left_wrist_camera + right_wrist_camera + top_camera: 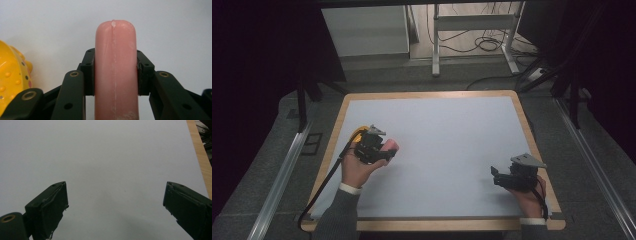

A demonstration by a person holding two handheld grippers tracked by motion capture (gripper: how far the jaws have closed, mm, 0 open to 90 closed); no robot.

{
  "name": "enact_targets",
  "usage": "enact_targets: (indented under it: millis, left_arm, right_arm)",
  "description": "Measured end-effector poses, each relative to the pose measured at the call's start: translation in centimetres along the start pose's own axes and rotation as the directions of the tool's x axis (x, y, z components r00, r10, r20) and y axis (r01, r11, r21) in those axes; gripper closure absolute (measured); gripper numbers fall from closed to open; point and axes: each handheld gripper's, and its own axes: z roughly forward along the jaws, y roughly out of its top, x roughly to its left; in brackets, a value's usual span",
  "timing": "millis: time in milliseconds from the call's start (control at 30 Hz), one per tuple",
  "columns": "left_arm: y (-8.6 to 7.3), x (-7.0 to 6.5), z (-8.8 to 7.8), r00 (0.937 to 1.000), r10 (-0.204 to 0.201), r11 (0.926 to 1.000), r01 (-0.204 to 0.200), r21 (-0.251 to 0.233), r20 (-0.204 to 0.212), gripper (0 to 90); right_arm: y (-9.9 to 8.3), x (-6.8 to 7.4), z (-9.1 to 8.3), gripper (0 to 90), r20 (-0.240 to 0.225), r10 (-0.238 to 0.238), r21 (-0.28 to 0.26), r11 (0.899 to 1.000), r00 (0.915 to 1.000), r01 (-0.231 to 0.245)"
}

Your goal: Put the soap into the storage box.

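On the table (532, 131), a white sheet (447, 150) is spread over nearly the whole top, so that only a wooden border is left showing; the front edge is partly covered by the person's 2 sleeves. Beyond the table, a desk frame (472, 30) with loose cables is seen against a dark room, and its upper part is cut off by the picture's edge. No writing or label can be read anywhere.

At the sheet's left side, a yellow toy (357, 134) is largely hidden behind the left gripper (388, 151); in the left gripper view only a bumpy, dotted part of it (11, 77) is seen at the edge, and its shape cannot be made out. It lies just beside the gripper.

The pink sausage (115, 70) is pinched between the 2 black jaws of the left gripper, its rounded end sticking out past them and its lower end cut off. A pale seam is seen along its length.

Near the table's right edge, the right gripper (495, 176) is held low over bare sheet, its jaws spread wide with nothing between them.
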Motion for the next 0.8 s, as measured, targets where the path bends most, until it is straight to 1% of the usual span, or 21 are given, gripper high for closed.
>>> enact_targets:
  millis: [167,267,633,800]
  left_arm:
    - [0.0,0.3,-0.3,1.0,-0.004,1.0,0.004,-0.005,0.003,60.0]
    - [0.0,0.6,-0.6,0.9999,-0.011,0.9998,0.011,-0.016,0.003,60.0]
    - [0.0,1.4,-1.4,0.9996,-0.029,0.9992,0.028,-0.029,-0.009,60.0]
    - [0.0,1.9,-1.7,0.999,-0.04,0.9986,0.039,-0.035,-0.019,60.0]
  right_arm:
    - [0.0,0.0,0.0,5.5,0.001,0.0,0.001,1.0,1.0,0.0]
    - [0.0,0.1,0.0,5.5,-0.001,-0.002,0.002,1.0,1.0,0.002]
    - [0.0,0.0,0.0,5.5,-0.001,0.001,0.001,1.0,1.0,-0.001]
    - [0.1,0.1,-0.1,5.5,0.001,0.001,-0.011,1.0,1.0,-0.001]
